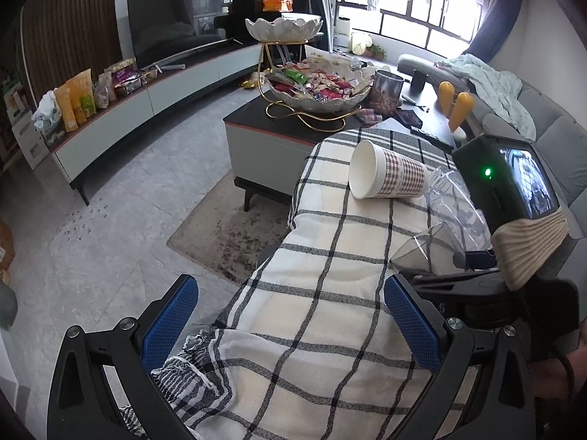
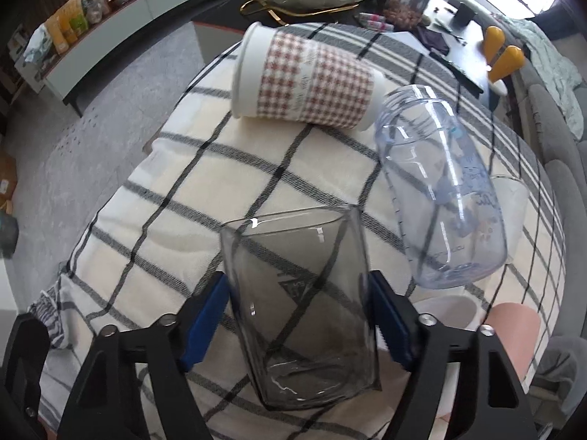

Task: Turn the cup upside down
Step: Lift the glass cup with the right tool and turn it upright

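My right gripper point(image 2: 297, 289) is shut on a clear smoked glass cup point(image 2: 301, 308), its blue pads pressing both sides; the cup's open mouth points away from me over the plaid cloth point(image 2: 172, 198). The glass cup also shows in the left wrist view point(image 1: 429, 247) beside the right gripper body point(image 1: 510, 183). A paper cup with a red check sleeve point(image 2: 312, 80) lies on its side farther off, also in the left wrist view point(image 1: 389, 176). A clear bluish plastic bottle point(image 2: 440, 190) lies on its side to the right. My left gripper point(image 1: 290, 308) is open and empty above the cloth.
A pink cup point(image 2: 513, 333) and a white cup point(image 2: 451, 310) sit at the right near edge. Beyond the cloth is a dark coffee table point(image 1: 256, 124) with a snack bowl point(image 1: 319, 88), a jar and two yellow pegs point(image 1: 456, 104). A grey sofa point(image 1: 561, 146) is on the right.
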`<state>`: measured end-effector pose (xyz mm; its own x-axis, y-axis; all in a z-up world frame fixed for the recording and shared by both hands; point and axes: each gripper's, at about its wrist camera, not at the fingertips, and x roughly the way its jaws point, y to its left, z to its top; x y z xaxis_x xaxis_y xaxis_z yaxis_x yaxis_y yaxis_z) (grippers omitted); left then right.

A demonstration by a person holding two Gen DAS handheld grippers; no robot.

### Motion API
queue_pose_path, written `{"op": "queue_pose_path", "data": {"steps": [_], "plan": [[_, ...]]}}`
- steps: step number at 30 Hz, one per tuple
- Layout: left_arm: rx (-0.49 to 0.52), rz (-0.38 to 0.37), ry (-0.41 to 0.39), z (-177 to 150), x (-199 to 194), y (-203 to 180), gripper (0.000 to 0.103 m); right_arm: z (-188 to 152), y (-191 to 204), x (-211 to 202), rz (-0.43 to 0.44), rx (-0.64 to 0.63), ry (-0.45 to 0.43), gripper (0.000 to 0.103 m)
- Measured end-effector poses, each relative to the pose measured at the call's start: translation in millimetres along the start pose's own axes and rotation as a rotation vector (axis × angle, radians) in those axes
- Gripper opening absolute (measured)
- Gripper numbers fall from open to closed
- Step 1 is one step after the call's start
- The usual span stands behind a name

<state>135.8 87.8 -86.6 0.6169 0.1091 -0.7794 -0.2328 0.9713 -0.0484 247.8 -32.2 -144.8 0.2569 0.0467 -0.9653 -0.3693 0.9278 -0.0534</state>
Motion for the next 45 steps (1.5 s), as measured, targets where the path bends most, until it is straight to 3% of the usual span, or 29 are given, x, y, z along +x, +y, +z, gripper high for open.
{"op": "queue_pose_path", "data": {"steps": [12, 22, 30, 35, 39, 45], "plan": [[0.003, -0.029, -0.046, 0.9, -34.8, 11.9, 0.103, -23.7, -9.0, -33.5, 0.071, 0.133, -0.051, 0.069], [0.029, -0.068, -0.100, -15.9, -85.4, 19.4, 0.103, -78.9, -8.7, -88.7, 0.107, 0.256, -0.112, 0.068], [0.100, -0.142, -0.081, -45.0, -112.2, 5.2, 0.103, -157.6, -26.6, -104.3, 0.181, 0.421, -0.011, 0.068], [0.165, -0.213, -0.051, -60.4, -113.0, -19.9, 0.103, -202.5, -40.4, -85.2, 0.236, 0.538, 0.088, 0.068], [0.199, -0.231, -0.027, -66.2, -107.6, -35.0, 0.103, -216.7, -51.6, -71.9, 0.239, 0.596, 0.106, 0.068], [0.217, -0.222, -0.005, -66.5, -95.8, -46.1, 0.103, -208.1, -66.8, -57.4, 0.236, 0.636, 0.089, 0.068]]}}
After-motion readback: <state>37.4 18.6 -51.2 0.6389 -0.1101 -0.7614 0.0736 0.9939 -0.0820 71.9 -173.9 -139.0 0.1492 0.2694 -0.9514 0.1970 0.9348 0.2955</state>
